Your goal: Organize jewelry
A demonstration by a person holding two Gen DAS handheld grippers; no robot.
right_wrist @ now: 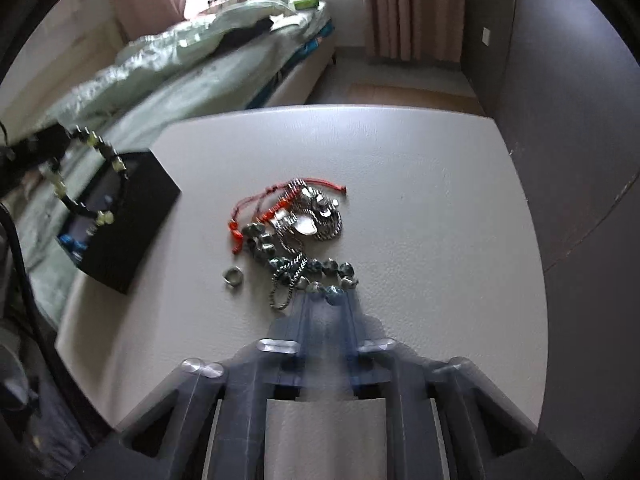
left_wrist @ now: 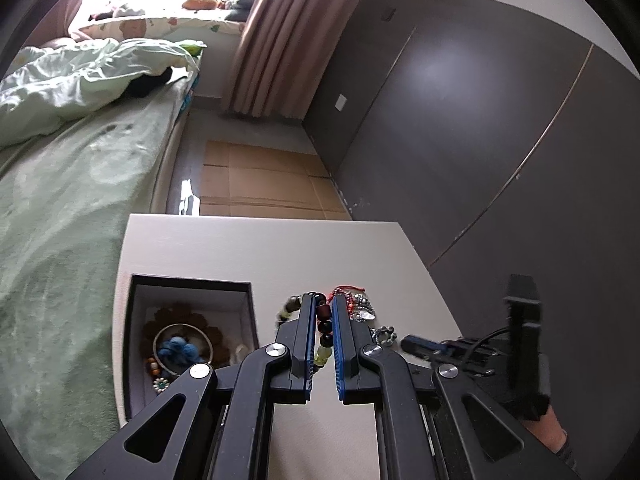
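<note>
My left gripper (left_wrist: 324, 300) is shut on a bracelet (left_wrist: 325, 340) of dark red, black and pale green beads, which hangs between its blue pads. In the right wrist view that bracelet (right_wrist: 105, 218) dangles over the open black box (right_wrist: 132, 240). The box (left_wrist: 192, 280) holds a bangle, blue beads and a flower piece. My right gripper (right_wrist: 328, 300) is blurred. It is shut at the near end of a teal bead bracelet (right_wrist: 346, 270), with beads right at its tips. Its blue tip (left_wrist: 416, 346) shows beside the jewelry pile (left_wrist: 360, 308).
On the white table (right_wrist: 400, 200) lie a red cord bracelet (right_wrist: 256, 204), silver pendants (right_wrist: 316, 212), a chain (right_wrist: 286, 284) and a small ring (right_wrist: 232, 274). A bed with green bedding (left_wrist: 60, 200) is at the left and a dark wardrobe (left_wrist: 480, 140) at the right.
</note>
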